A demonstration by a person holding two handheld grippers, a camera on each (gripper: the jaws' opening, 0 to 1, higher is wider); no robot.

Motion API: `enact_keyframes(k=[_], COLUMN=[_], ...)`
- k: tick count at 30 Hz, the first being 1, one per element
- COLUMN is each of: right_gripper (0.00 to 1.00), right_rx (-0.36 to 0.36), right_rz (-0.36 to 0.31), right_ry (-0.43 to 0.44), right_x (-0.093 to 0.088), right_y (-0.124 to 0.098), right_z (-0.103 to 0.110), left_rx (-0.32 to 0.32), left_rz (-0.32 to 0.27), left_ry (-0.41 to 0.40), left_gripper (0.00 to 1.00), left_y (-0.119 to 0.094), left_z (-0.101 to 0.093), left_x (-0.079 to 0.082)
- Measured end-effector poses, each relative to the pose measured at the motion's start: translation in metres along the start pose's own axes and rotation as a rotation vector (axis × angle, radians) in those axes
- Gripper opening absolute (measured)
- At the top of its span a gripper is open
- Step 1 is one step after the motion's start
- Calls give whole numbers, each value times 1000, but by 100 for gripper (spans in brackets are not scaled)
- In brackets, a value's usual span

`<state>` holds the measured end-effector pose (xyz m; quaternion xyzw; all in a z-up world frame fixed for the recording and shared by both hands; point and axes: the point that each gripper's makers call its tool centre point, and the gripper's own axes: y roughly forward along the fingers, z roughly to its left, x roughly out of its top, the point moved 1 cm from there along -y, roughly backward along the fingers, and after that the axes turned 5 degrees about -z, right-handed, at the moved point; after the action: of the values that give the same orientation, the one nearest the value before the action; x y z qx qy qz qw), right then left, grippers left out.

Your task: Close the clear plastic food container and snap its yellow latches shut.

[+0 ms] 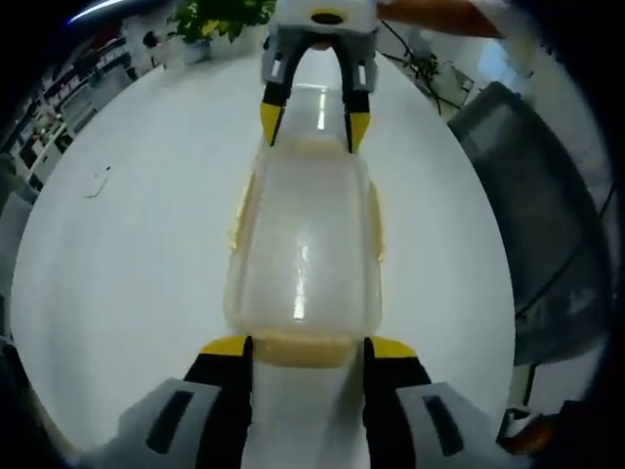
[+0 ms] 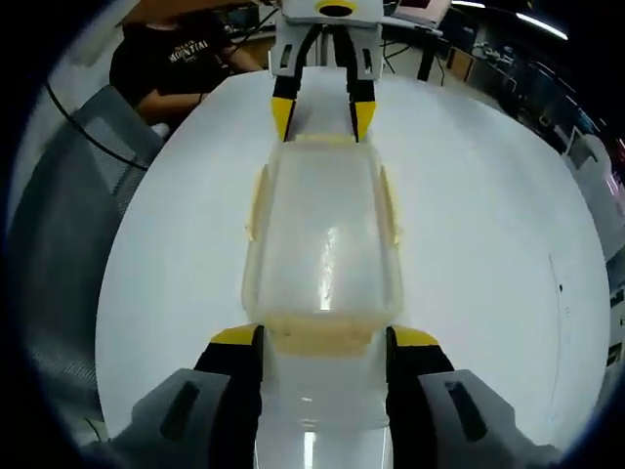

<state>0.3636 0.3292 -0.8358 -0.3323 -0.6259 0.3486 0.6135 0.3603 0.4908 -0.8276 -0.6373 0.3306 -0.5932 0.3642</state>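
Observation:
The clear plastic food container (image 1: 303,254) lies lengthwise on the white table (image 1: 127,274) with its lid on. Pale yellow latches (image 1: 239,210) run along both long sides. My left gripper (image 1: 310,348) stands open, its yellow-tipped jaws on either side of the near end latch (image 1: 298,350). At the far end my right gripper (image 1: 314,122) faces me, its tips at the container's corners. In the right gripper view the container (image 2: 322,244) shows from the other end. There my right gripper (image 2: 324,338) is open around the end latch (image 2: 322,337), and the left gripper (image 2: 320,117) is opposite.
A grey chair (image 1: 527,195) stands beside the table, seen again as the chair (image 2: 68,195). A person in a black shirt (image 2: 176,54) sits behind the table. A potted plant (image 1: 215,15) stands past the far edge. Desks (image 2: 508,49) lie further off.

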Motion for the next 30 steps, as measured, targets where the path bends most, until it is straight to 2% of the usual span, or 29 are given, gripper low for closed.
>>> enact_keyframes(k=[1, 3, 4, 5, 11, 25, 26, 28, 30], right_gripper=[46, 39, 38, 38, 38, 38, 38, 38, 38], right_rx=[-1, 3, 4, 6, 3, -8, -5, -4, -3], right_rz=[4, 12, 13, 16, 37, 155, 166, 174, 172], right_ry=[-3, -10, -10, -12, -9, -12, -33, -5, -22], right_x=[0, 0, 2, 2, 3, 2, 1, 2, 3], right_y=[0, 0, -1, 0, -1, 1, 0, 1, 2], right_z=[0, 1, 1, 2, 2, 3, 3, 2, 0], left_rx=[-1, 25, 7, 15, 12, 3, 2, 1, 1], left_rz=[1, 68, 54, 60, 60, 74, 73, 70, 72], left_ry=[5, 105, 67, 24, 45, 59, 61, 57, 54], left_gripper=[40, 34, 34, 34, 34, 34, 34, 34, 34], left_y=[0, 0, 6, 7, 6, 6, 6, 6, 5], left_z=[0, 6, 0, 0, 1, 2, 3, 3, 4], left_x=[0, -9, -7, -7, -6, -8, -8, -8, -9])
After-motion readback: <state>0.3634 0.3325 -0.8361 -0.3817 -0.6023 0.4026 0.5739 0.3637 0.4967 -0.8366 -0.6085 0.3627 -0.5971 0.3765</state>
